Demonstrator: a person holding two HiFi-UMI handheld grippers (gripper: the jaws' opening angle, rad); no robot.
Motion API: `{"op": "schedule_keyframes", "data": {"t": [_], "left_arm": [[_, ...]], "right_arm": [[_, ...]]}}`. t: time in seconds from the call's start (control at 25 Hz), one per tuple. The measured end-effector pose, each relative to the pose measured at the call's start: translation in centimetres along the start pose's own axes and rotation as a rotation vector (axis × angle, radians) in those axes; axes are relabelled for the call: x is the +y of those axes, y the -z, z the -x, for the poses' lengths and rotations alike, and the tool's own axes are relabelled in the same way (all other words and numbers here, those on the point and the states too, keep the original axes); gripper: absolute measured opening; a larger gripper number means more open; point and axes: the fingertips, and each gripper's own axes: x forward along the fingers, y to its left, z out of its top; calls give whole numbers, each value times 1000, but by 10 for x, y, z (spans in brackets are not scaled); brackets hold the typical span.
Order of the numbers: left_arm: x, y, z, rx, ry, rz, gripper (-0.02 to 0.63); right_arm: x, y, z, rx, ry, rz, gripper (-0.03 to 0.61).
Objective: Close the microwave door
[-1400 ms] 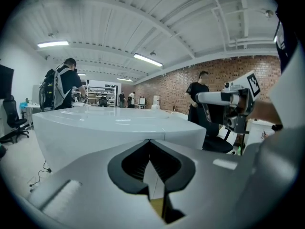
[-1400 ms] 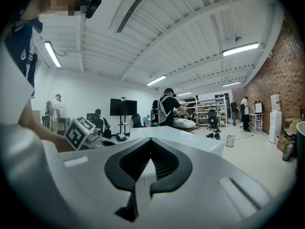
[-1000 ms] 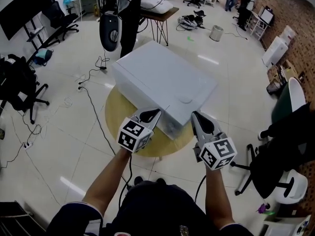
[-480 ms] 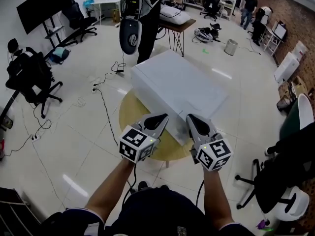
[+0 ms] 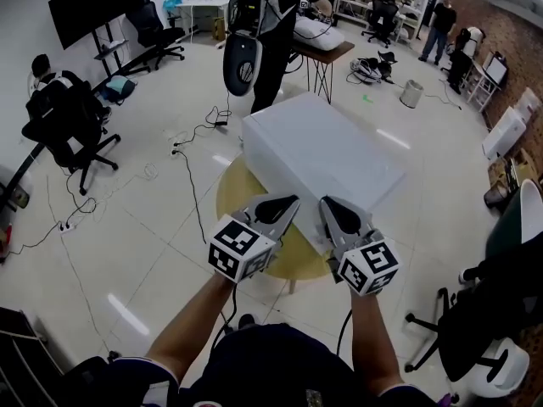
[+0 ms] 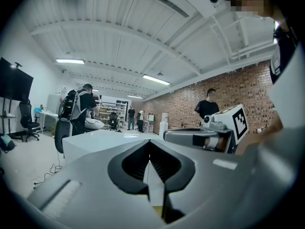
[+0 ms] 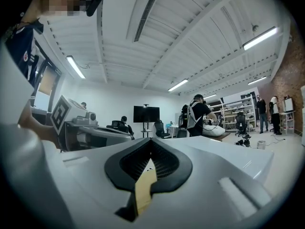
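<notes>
A white microwave (image 5: 322, 155) stands on a round wooden table (image 5: 233, 197); its near front face is mostly hidden behind the grippers, so I cannot tell how its door stands. My left gripper (image 5: 293, 200) and right gripper (image 5: 325, 202) are held side by side just before that near face, both pointing level at it. In the left gripper view the left gripper (image 6: 149, 159) has its jaws together with nothing between them, and the microwave's top (image 6: 95, 140) lies beyond. The right gripper (image 7: 151, 149) is likewise shut and empty, with the microwave's top (image 7: 228, 154) beyond it.
A person with a backpack (image 5: 263, 7) stands right behind the microwave, beside a small table (image 5: 318, 45). Cables (image 5: 191, 168) trail over the floor to the left. Office chairs stand at the left (image 5: 68, 117) and the right (image 5: 501, 287). A screen on a stand (image 5: 93, 7) is at the far left.
Both grippers have risen a little and drawn closer together in front of the microwave. The microwave has not moved, and both pairs of jaws stay shut.
</notes>
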Motion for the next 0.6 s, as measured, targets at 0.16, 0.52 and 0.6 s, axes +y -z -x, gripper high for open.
{"op": "schedule_keyframes", "data": {"t": [0.16, 0.52, 0.6], "left_arm": [[-1, -1, -1, 1, 2, -6, 11], [-2, 0, -1, 11, 10, -18, 11], [-2, 1, -2, 12, 7, -19, 11]], "right_arm": [[3, 0, 0, 5, -7, 13, 2], [2, -1, -1, 10, 10, 30, 2], [3, 0, -2, 12, 10, 31, 2]]}}
